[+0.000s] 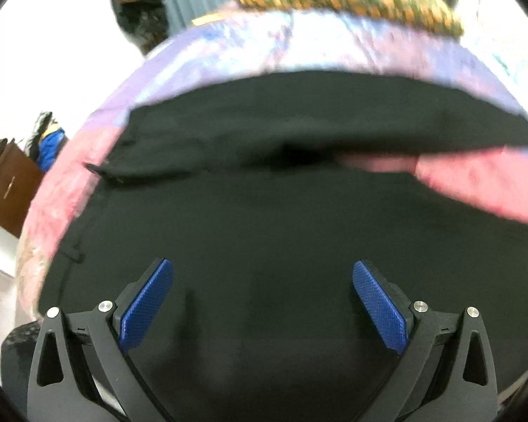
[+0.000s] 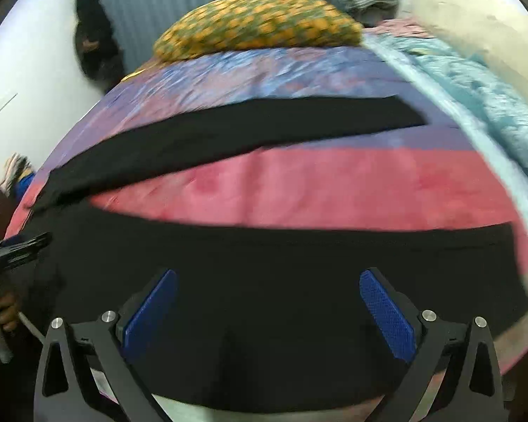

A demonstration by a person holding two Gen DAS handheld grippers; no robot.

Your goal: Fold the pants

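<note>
Black pants [image 1: 264, 211] lie spread flat on a bed with a pink and purple cover [image 2: 316, 190]. In the right wrist view the two legs split apart: the far leg [image 2: 246, 133] runs toward the upper right, the near leg [image 2: 281, 274] lies across the front. My left gripper [image 1: 262, 302] is open and empty just above the waist part of the pants. My right gripper [image 2: 267, 309] is open and empty over the near leg. The left gripper also shows at the left edge of the right wrist view [image 2: 17, 246], held by a hand.
A yellow-green patterned pillow [image 2: 260, 24] lies at the head of the bed. A teal blanket [image 2: 482, 95] is bunched along the right side. A brown bag [image 1: 7, 190] stands left of the bed. A dark garment [image 2: 95, 38] hangs by grey curtains.
</note>
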